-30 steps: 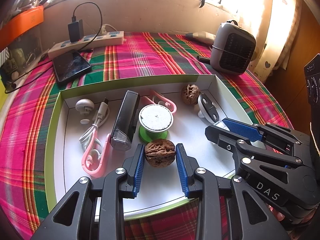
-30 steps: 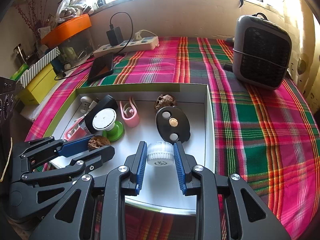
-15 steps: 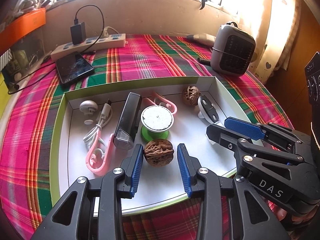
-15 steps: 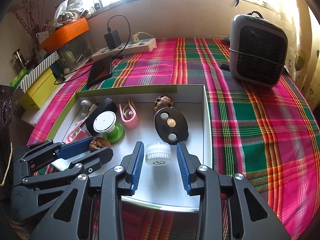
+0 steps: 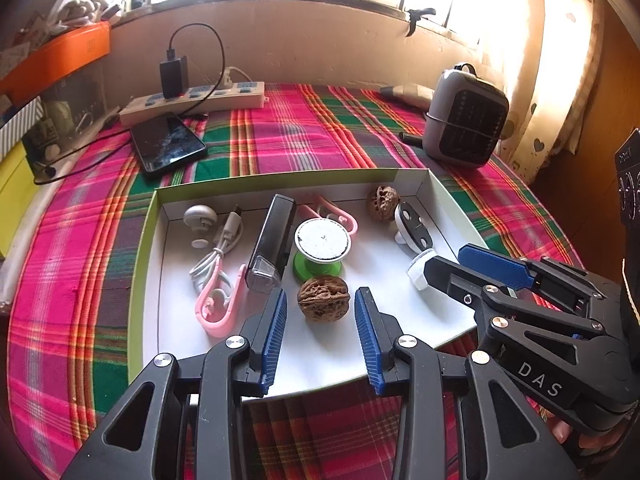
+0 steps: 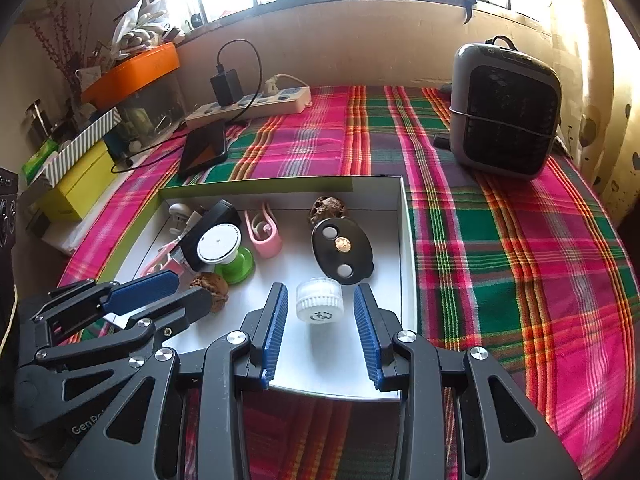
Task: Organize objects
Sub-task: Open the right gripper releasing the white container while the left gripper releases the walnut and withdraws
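A white tray with a green rim lies on the plaid cloth. A brown walnut rests on the tray floor between the fingers of my left gripper, which is open and clear of it. A white round cap lies between the fingers of my right gripper, open and not touching it. Each gripper shows in the other's view: the right one, the left one.
In the tray: a second walnut, a black oval holder, a white disc on a green stand, a black box, pink clips, a white cable. Behind it: a phone, power strip, grey heater.
Both grippers have opened wider, letting go of the walnut and the white cap, and have drawn back a little. Both objects now rest on the tray floor.
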### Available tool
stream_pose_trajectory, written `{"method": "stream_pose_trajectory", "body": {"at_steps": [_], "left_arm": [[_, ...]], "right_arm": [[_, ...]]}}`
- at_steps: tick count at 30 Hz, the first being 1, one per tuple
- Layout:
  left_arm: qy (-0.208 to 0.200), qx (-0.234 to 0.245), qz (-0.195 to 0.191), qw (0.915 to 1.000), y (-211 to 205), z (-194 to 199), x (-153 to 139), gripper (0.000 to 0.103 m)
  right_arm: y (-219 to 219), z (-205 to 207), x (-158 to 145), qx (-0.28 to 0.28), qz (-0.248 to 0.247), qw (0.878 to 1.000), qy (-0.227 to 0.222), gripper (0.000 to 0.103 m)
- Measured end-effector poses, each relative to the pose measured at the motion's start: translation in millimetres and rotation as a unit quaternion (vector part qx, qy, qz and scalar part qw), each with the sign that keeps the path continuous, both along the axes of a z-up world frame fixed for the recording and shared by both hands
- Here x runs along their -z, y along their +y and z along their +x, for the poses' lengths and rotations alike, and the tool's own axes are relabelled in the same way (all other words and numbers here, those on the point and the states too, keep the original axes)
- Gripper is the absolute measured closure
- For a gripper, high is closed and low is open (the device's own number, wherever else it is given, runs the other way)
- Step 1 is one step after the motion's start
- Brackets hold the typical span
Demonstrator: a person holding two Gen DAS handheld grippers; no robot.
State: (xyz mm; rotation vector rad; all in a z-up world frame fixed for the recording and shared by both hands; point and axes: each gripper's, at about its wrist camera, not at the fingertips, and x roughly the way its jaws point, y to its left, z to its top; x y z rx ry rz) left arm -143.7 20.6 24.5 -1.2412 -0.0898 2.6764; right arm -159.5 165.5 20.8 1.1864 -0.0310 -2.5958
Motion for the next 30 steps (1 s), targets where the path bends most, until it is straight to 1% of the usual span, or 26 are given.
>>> {"method": "stream_pose_trajectory", "body": {"at_steps": [5,7,13,15,16,22,25,30], "left_arm": [[0.017,-0.016,-0.005,0.9997,-4,14,-9,0.069],[0.026,-0.018,-0.015,0.9994,-3,20,-12,0.069],[0.04,-0.022,-0.021,0.9987,-2,42,-18,0.069],[0.041,-0.024,-0.019,0.9987,-3,51,-18,0.069],[0.04,-0.026,-0.02,0.9987,-3,53,-18,0.069],[0.04,-0.027,-0.023,0.9986,-2,76,-14,0.069],[0.033,-0.029,-0.022,0.9988,-3,85,-9,0.069],[0.026,-0.026,-0.033,0.9988,0,101,2,0.069]], "right_arm": [[-3,13,-8,-0.001,0.004,1.0,0.015,0.067],[-2,18,-11,-0.001,0.002,1.0,0.02,0.067],[-4,34,-15,0.003,0.006,1.0,0.03,0.067],[-4,41,-15,0.003,0.006,0.999,0.032,0.065],[-4,46,-15,0.003,0.008,0.999,0.033,0.061],[-5,68,-13,0.002,0.013,0.999,0.036,0.061],[-5,78,-10,0.005,0.018,0.999,0.035,0.061],[-3,92,-3,0.01,0.021,0.999,0.031,0.061]]}}
